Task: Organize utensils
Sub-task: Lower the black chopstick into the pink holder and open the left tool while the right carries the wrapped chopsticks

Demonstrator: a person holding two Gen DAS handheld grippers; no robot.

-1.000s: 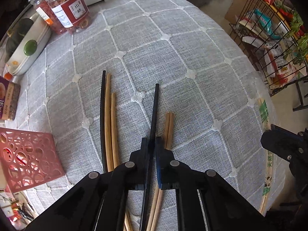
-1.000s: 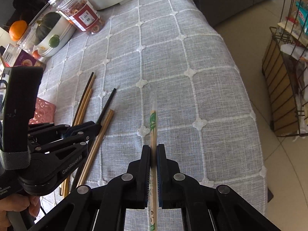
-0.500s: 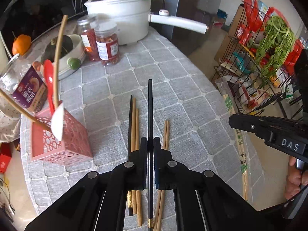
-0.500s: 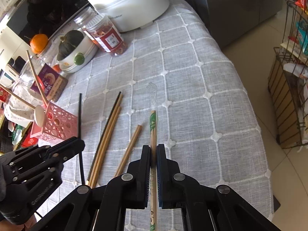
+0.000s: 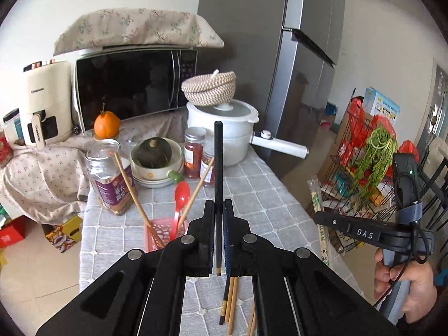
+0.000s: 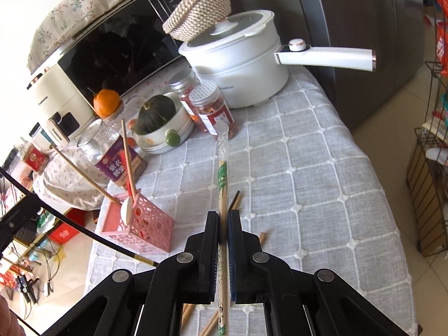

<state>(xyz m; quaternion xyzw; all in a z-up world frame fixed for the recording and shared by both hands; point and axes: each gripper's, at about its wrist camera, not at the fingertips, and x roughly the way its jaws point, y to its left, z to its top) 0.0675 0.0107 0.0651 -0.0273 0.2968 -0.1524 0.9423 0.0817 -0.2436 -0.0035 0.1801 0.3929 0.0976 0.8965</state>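
**Chopsticks held in both our grippers above the table**

Our left gripper [image 5: 218,210] has its jaws closed on a black chopstick [image 5: 218,168], lifted clear of the grey quilted tablecloth [image 6: 308,168]. Our right gripper [image 6: 223,218] is clamped on a plastic-wrapped bamboo chopstick pair [image 6: 222,179]. More wooden chopsticks [image 5: 231,302] lie loose on the cloth, near the pink perforated holder [image 6: 145,224] with its spoon and two chopsticks.
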